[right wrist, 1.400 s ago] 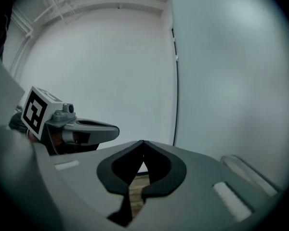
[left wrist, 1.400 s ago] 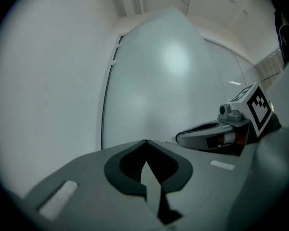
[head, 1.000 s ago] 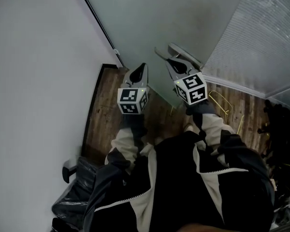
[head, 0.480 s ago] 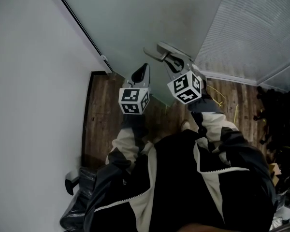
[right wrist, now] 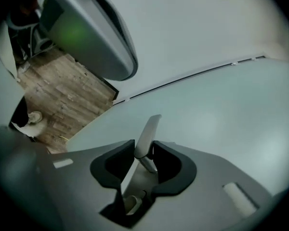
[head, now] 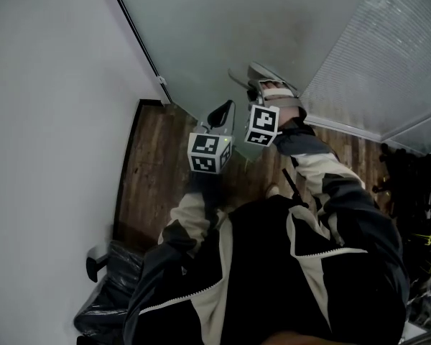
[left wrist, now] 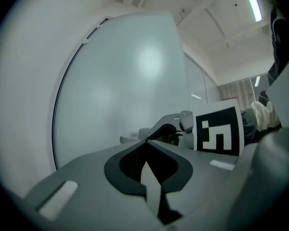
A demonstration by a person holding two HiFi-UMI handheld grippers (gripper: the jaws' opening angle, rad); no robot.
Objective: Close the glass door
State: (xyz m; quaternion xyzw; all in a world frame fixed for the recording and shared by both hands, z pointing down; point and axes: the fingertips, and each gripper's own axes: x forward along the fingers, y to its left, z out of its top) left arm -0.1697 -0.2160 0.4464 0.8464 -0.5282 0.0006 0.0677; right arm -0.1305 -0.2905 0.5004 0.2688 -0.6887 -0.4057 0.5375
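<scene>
Right gripper (head: 266, 92) (right wrist: 143, 146) is at the door (head: 230, 20) (right wrist: 221, 109), jaws around the lever handle (head: 253, 75) (right wrist: 148, 129). Jaws are about half open and opening; the handle sits in the gap between the pads, and I see no pad pressing on it. The gripper is tilted a bit downward toward the door, with its marker cube facing the head view. Left gripper (head: 221, 110) (left wrist: 145, 142) is just short of the door, down-left of the handle and beside the right one. It points roughly level, jaws closed tip to tip with nothing in them. From its own view the right gripper's cube and one jaw show between it and the door (left wrist: 120, 76). The door is frosted glass and fills the top of the head view. Its left edge runs along a dark strip (head: 133, 31) against the white wall (head: 50, 121); can't tell if it's latched. Blinds (head: 388, 56) are to the right of the door, wood floor (head: 158, 157) below it.
</scene>
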